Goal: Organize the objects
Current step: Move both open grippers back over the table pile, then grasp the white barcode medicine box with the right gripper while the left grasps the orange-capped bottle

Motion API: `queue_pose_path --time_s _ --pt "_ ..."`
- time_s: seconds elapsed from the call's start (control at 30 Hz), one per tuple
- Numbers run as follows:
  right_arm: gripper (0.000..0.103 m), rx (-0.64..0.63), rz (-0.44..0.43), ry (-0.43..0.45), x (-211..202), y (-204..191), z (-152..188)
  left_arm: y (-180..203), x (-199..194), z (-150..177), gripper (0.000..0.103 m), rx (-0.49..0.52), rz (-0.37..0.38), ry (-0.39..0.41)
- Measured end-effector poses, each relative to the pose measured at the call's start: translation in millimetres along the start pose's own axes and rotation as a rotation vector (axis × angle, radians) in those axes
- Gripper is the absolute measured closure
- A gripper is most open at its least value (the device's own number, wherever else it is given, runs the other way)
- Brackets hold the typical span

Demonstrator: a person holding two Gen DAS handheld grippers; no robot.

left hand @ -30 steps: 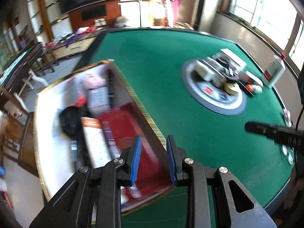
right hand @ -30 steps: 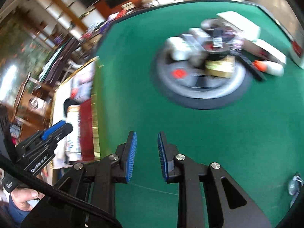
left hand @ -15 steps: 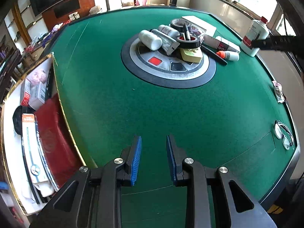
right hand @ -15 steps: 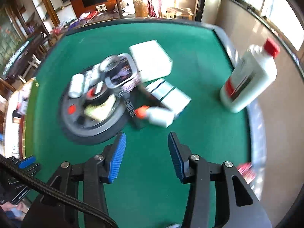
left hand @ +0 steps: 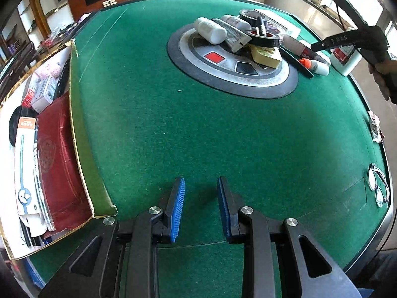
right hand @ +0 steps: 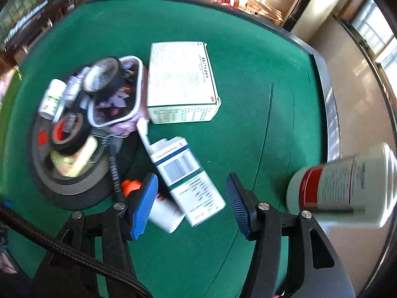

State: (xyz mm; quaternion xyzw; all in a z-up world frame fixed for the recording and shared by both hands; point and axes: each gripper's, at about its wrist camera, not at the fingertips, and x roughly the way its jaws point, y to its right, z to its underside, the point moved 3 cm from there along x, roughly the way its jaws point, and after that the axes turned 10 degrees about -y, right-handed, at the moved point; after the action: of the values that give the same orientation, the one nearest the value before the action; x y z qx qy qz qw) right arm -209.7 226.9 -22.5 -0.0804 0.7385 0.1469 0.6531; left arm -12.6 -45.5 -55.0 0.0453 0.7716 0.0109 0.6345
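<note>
A heap of small things lies on the grey round disc (left hand: 233, 79) in the middle of the green felt table (left hand: 198, 136): a white pill bottle (left hand: 211, 31), black tape rolls (left hand: 263, 38) and a yellow pad (left hand: 265, 55). My left gripper (left hand: 201, 208) hovers over bare felt near the front, its jaws narrowly apart with nothing between them. My right gripper (right hand: 191, 204) points down beside the heap, its jaws opening. Under them lie a blue-striped white carton (right hand: 188, 181) and a small orange-capped bottle (right hand: 163, 213); the pads touch neither.
An open gold-rimmed storage box (left hand: 74, 129) at the table's left holds a red pouch (left hand: 57, 159) and packets. A large white box (right hand: 181, 82), a pink-rimmed tub (right hand: 116, 99) and a red-labelled white bottle (right hand: 342, 186) stand nearby. Glasses (left hand: 377, 186) lie at the right edge.
My left gripper moved from above the storage box out over the felt. My right gripper swung right across the table to the carton beside the heap, and its jaws widened.
</note>
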Motion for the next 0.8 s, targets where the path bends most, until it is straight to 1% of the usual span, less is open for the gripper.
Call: queue_pose_path --time_s 0.1,0.2,0.3,0.33,0.37,0.4,0.5,0.53,0.57,0.63,0.73,0.77,0.8 --pt "0.046 -0.023 -0.035 -0.024 11.8 1.0 -5.9 0.3 -0.8 -1.9 0.080 -0.005 0.003 0.004" --pt "0.047 -0.031 -0.043 -0.036 23.2 -1.0 -6.0 4.2 0.2 -5.5 0.080 -0.002 0.008 0.005" --pt "0.069 0.015 -0.043 -0.044 29.4 2.5 0.4 10.2 0.9 -9.6 0.080 0.012 0.017 0.004" --pt "0.071 0.059 -0.049 -0.046 29.4 7.0 6.5 13.1 1.0 -11.6 0.080 0.021 0.025 0.005" --pt "0.071 0.100 -0.076 -0.046 28.8 10.9 12.6 16.1 0.8 -13.7 0.080 0.033 0.032 0.006" --pt "0.071 0.142 -0.104 -0.041 27.9 15.0 19.8 19.0 0.3 -15.7 0.080 0.044 0.037 0.008" --pt "0.071 0.283 -0.190 -0.027 23.4 26.2 58.7 31.5 -2.5 -25.1 0.080 0.089 0.060 0.014" --pt "0.071 0.303 -0.221 -0.017 21.4 24.3 70.7 36.4 -3.1 -29.0 0.080 0.102 0.069 0.014" --pt "0.071 0.303 -0.243 -0.003 18.6 19.0 80.9 41.0 -3.8 -33.0 0.080 0.112 0.080 0.014" --pt "0.071 0.274 -0.242 0.018 11.6 -0.7 100.1 50.7 -4.7 -41.9 0.080 0.134 0.104 0.013" --pt "0.071 0.187 -0.269 0.054 -4.4 -45.5 124.7 61.6 -5.2 -55.0 0.080 0.148 0.145 0.006" --pt "0.071 0.203 -0.280 0.065 -10.6 -53.3 134.5 65.0 -5.0 -59.3 0.080 0.154 0.159 0.000" --pt "0.071 0.242 -0.320 0.079 -16.8 -56.4 146.5 67.8 -5.3 -63.9 0.080 0.160 0.167 -0.004"
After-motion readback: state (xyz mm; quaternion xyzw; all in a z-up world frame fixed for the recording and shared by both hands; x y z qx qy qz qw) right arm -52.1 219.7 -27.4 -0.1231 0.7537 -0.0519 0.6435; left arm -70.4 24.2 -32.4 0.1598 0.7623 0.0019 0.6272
